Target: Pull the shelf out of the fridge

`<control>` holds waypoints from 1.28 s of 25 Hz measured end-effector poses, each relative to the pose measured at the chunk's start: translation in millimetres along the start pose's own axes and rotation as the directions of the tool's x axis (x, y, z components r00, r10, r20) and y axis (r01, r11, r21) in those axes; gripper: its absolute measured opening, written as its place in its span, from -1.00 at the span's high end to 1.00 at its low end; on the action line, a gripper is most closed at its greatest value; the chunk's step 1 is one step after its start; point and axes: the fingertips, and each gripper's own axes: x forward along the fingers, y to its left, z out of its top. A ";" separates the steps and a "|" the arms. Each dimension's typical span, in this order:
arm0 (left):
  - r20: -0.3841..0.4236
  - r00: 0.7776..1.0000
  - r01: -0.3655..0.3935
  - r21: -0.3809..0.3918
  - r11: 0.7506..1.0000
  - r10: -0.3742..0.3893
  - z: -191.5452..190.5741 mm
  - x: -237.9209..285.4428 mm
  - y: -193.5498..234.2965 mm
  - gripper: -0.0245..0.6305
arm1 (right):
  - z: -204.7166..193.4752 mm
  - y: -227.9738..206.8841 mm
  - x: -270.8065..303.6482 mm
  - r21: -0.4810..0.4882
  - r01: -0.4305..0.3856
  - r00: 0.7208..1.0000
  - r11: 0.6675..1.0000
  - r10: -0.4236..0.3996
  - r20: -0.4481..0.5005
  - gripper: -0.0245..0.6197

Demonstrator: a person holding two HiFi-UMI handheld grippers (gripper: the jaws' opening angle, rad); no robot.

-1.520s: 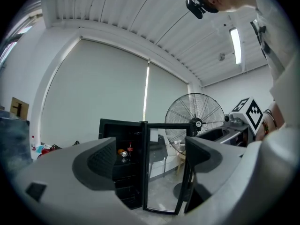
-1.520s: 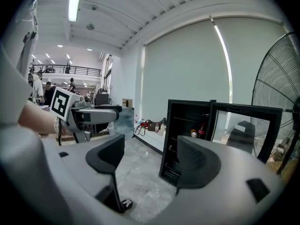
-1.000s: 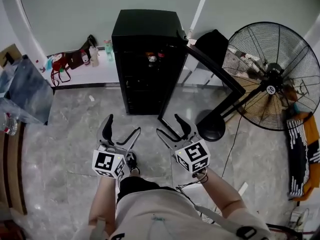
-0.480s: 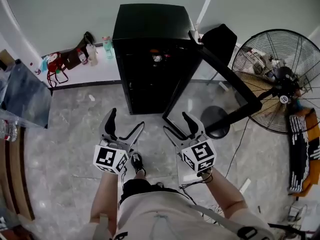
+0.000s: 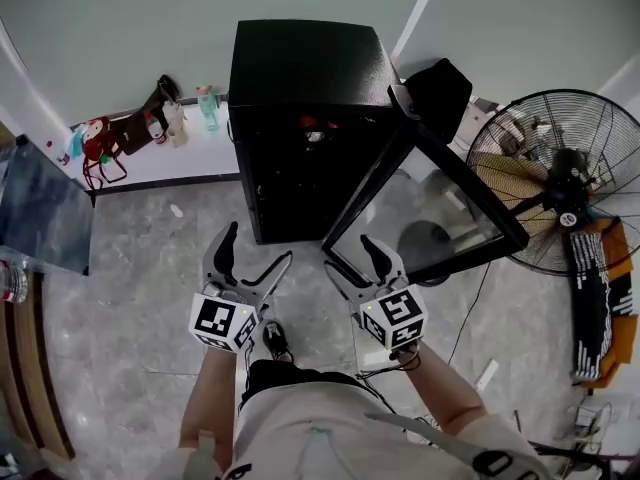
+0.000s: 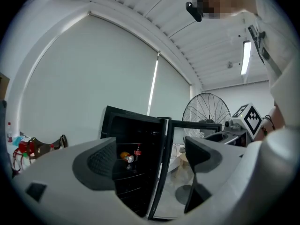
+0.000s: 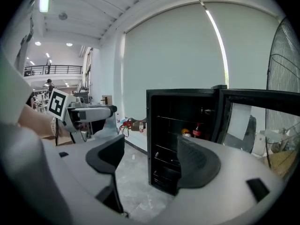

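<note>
The floor is of grey marble-like tiles, and behind it there is a pale wall with a low white ledge that carries bags and small bottles. Against this wall stands a tall black fridge. Its glass door is swung open to the right, near a big black standing fan. Inside the fridge a thin wire shelf sits fully in its place, and a little lower a dark bottle with a red label stands beside an orange thing. The left gripper and the right gripper are both held in front of the fridge, pointing to it and not touching it. Each one has its jaws wide apart with nothing between them.
</note>
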 end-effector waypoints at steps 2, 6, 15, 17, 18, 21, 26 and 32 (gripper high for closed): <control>0.008 1.000 0.004 -0.027 1.000 -0.004 4.6 3.9 8.6 -0.44 | 7.0 -7.3 5.8 0.032 0.012 1.000 0.999 -0.013 0.009 -0.12; 0.034 0.999 0.015 -0.108 0.994 -0.012 14.1 12.6 27.9 -0.44 | 24.7 -24.3 15.5 0.054 0.050 0.998 0.997 -0.052 0.035 -0.12; 0.024 0.999 0.023 -0.081 0.996 -0.021 24.7 56.4 40.7 -0.44 | 49.2 -53.9 35.6 0.049 0.047 0.996 0.998 -0.050 0.071 -0.11; 0.024 1.000 0.015 -0.071 0.997 -0.013 24.3 63.7 39.4 -0.44 | 49.5 -60.3 41.7 0.041 0.027 0.997 0.999 -0.030 0.069 -0.11; 0.020 1.000 0.010 -0.067 0.998 -0.008 23.3 66.1 38.7 -0.44 | 48.9 -62.5 44.8 0.041 0.016 0.998 0.999 -0.019 0.064 -0.11; 0.015 1.000 -0.003 -0.064 0.998 0.004 22.9 73.0 36.7 -0.44 | 52.1 -66.2 50.1 0.044 -0.018 0.998 0.999 0.015 0.065 -0.11; 0.021 1.000 -0.008 -0.076 0.997 0.010 21.4 92.2 34.3 -0.44 | 55.0 -78.7 54.5 0.046 -0.045 0.997 0.998 0.042 0.068 -0.11; 0.013 1.000 0.010 -0.101 0.995 -0.008 15.2 110.1 34.2 -0.44 | 55.1 -95.7 60.5 0.053 -0.027 0.998 0.998 0.023 0.064 -0.11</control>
